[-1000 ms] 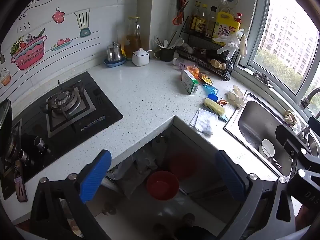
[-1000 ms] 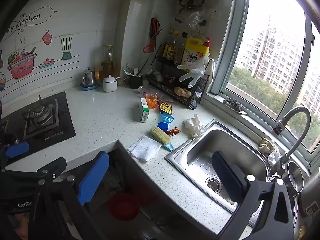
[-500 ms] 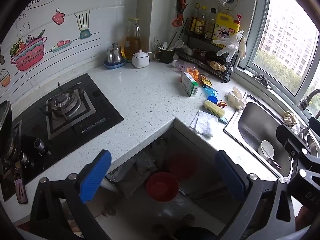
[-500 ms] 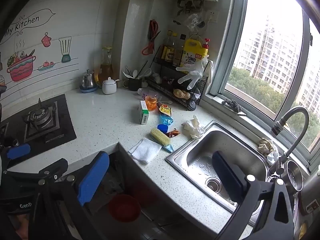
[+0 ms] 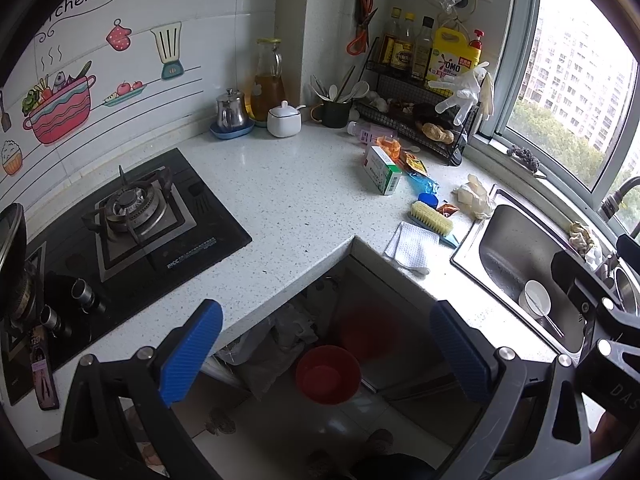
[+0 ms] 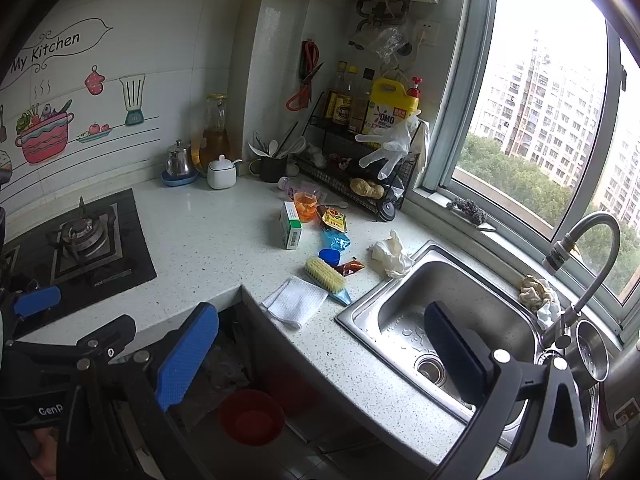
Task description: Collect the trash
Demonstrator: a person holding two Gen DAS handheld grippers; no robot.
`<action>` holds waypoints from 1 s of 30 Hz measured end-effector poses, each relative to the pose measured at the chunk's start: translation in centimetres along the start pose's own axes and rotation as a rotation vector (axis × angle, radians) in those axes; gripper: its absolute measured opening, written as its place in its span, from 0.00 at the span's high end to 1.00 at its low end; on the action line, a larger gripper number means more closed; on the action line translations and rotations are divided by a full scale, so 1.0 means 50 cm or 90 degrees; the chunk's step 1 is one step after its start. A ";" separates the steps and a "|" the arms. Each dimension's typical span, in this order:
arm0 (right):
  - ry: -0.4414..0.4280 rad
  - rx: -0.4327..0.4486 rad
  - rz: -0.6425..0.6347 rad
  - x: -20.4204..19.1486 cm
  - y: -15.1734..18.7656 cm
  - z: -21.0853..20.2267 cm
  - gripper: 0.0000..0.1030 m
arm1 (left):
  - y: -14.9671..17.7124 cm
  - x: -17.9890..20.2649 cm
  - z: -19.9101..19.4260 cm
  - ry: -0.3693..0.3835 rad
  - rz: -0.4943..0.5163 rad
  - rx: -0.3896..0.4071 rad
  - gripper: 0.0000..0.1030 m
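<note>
Litter lies on the white counter [image 5: 288, 200] near the sink: a green-and-white box [image 5: 382, 170] [image 6: 291, 225], an orange wrapper [image 5: 388, 146] [image 6: 306, 206], a yellow sachet [image 5: 416, 164] [image 6: 334, 219], a blue wrapper [image 5: 423, 185] [image 6: 336, 240], a blue cap [image 5: 429, 200] [image 6: 329, 257], a red-brown sachet [image 5: 447, 210] [image 6: 350, 268] and crumpled white gloves [image 5: 474, 196] [image 6: 390, 256]. A red bin [image 5: 328, 374] [image 6: 252, 416] stands on the floor in the counter's corner. My left gripper [image 5: 326, 354] and my right gripper [image 6: 320, 356] both hang open and empty, well short of the litter.
A scrub brush [image 5: 432, 219] and a folded white cloth [image 5: 412, 246] lie by the steel sink [image 5: 516, 248], which holds a bowl [image 5: 536, 304]. A gas hob [image 5: 128, 232] fills the left. Jars, a kettle and a wire rack [image 5: 416, 120] line the back wall.
Both views have drawn back and risen a little, so the counter and litter sit slightly farther off. Neither gripper's opening has changed.
</note>
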State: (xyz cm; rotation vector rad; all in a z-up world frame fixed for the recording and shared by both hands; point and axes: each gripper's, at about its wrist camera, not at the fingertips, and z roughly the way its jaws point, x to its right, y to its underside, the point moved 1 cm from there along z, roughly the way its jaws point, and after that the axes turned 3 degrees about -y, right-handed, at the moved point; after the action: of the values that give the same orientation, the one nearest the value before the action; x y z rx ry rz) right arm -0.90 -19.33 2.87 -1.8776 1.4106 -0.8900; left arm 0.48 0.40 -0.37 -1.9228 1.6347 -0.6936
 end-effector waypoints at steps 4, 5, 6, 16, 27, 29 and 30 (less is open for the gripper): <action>0.000 -0.001 -0.001 -0.001 0.001 -0.002 0.00 | 0.002 -0.003 0.002 0.002 -0.001 -0.004 0.00; -0.001 -0.001 -0.001 -0.001 0.001 -0.002 0.00 | 0.003 -0.004 0.001 0.002 -0.001 -0.003 0.00; -0.001 -0.002 -0.002 -0.002 0.001 -0.003 0.00 | 0.002 -0.004 0.001 0.001 -0.001 -0.003 0.00; -0.001 -0.003 -0.001 -0.013 0.004 0.000 0.00 | 0.010 -0.011 0.002 0.003 -0.005 -0.006 0.00; -0.002 -0.005 -0.005 -0.017 0.009 0.003 0.00 | 0.015 -0.017 0.003 0.004 -0.011 -0.011 0.00; -0.004 -0.004 -0.006 -0.017 0.010 0.003 0.00 | 0.015 -0.019 0.003 0.002 -0.011 -0.011 0.00; -0.004 -0.005 -0.005 -0.018 0.012 0.002 0.00 | 0.015 -0.020 0.002 0.002 -0.010 -0.011 0.00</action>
State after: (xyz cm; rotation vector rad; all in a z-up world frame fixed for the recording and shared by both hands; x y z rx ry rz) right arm -1.30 -18.60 2.22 -1.8921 1.4054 -0.8825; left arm -0.12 1.27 -1.01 -1.9498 1.6330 -0.6917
